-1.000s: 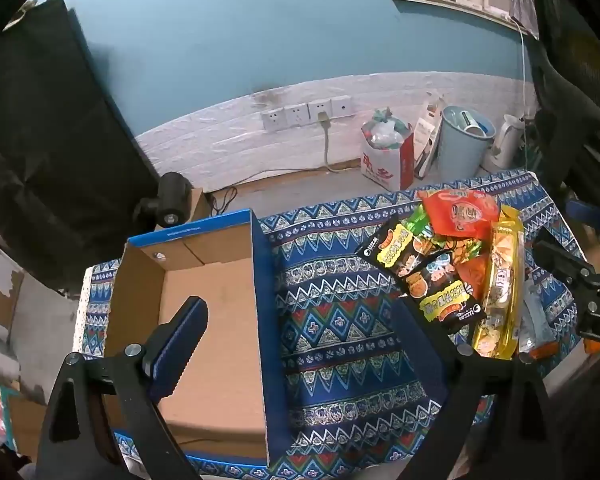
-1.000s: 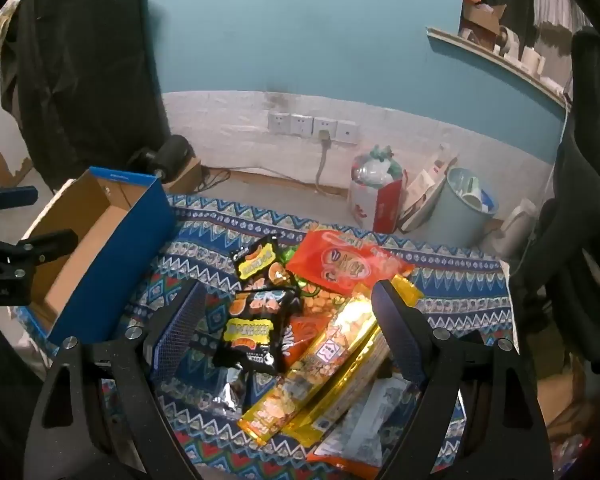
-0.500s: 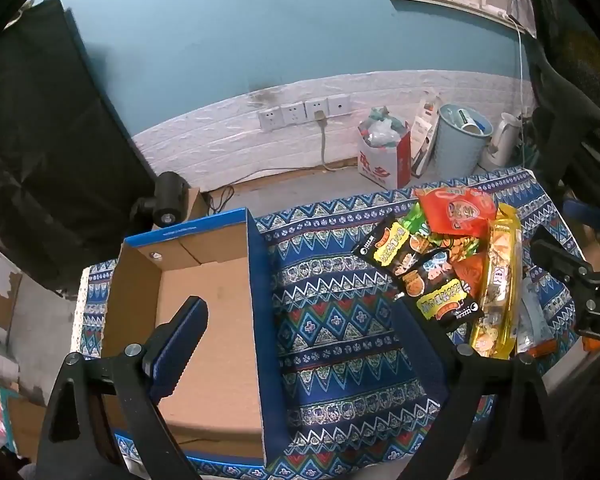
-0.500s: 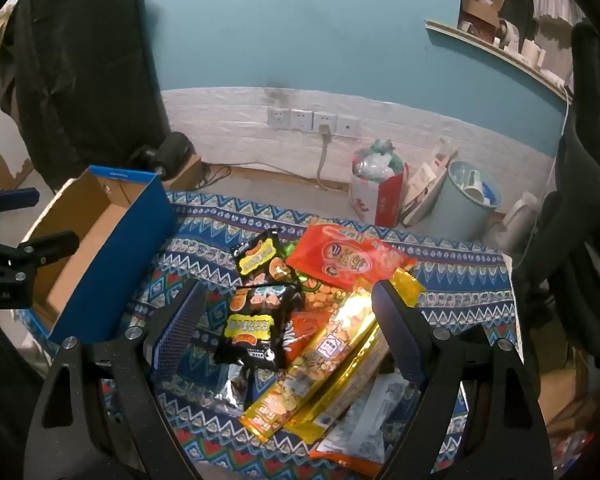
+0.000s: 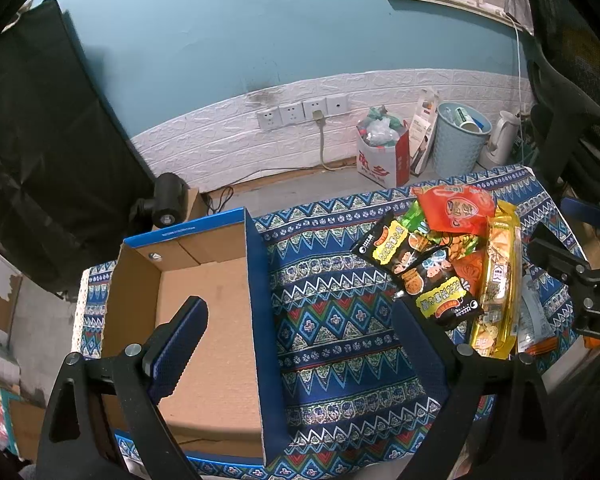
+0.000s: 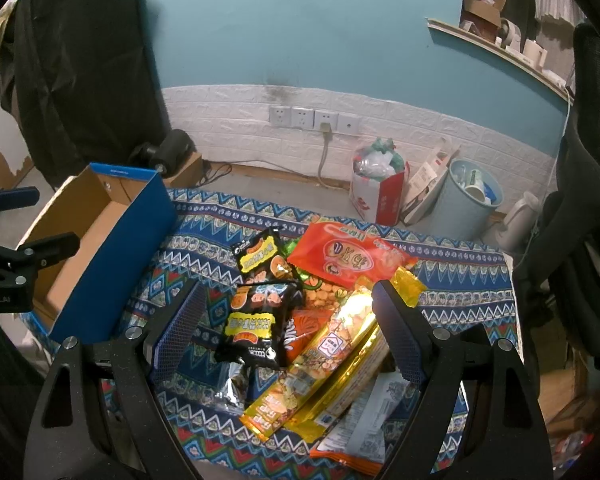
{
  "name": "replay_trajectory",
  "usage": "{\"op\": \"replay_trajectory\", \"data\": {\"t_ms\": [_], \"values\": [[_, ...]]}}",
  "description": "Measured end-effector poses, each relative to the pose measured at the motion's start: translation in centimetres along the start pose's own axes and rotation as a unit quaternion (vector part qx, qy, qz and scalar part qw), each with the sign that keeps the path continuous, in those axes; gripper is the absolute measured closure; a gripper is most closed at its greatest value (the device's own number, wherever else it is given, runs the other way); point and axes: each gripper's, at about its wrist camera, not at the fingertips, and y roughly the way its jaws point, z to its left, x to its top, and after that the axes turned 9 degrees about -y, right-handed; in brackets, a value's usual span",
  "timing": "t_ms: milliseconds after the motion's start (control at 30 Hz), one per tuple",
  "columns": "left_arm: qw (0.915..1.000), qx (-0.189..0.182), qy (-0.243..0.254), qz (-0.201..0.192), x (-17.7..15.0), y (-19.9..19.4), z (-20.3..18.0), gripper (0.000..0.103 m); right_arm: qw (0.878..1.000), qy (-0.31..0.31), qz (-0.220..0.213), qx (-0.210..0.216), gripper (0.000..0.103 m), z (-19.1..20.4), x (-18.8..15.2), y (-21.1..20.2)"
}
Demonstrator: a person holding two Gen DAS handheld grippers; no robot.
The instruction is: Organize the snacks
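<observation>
Left gripper spread, empty, above blue box at cloth's left edge. Right gripper spread, empty, over snack pile near right edge.

The left gripper hangs with jaws spread wide, holding nothing. The right gripper also gapes wide and empty, angled downward.

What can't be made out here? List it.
- Green snack packet: right wrist view, mostly buried under the red bag and black packets.
- White packet: partly under the gold packs, cut off by the right tool.
- Box near corner: left wrist view, hidden behind the left tool.
</observation>
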Motion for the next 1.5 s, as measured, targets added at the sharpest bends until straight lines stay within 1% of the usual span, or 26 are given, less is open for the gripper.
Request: {"op": "replay_trajectory", "data": {"t_ms": [1500], "values": [[1.0,-0.002,0.007,0.003,-0.32,0.01,-0.56,0.009,1.0,0.0,0.005,0.0,0.019,-0.04,-0.56,0.03]]}}
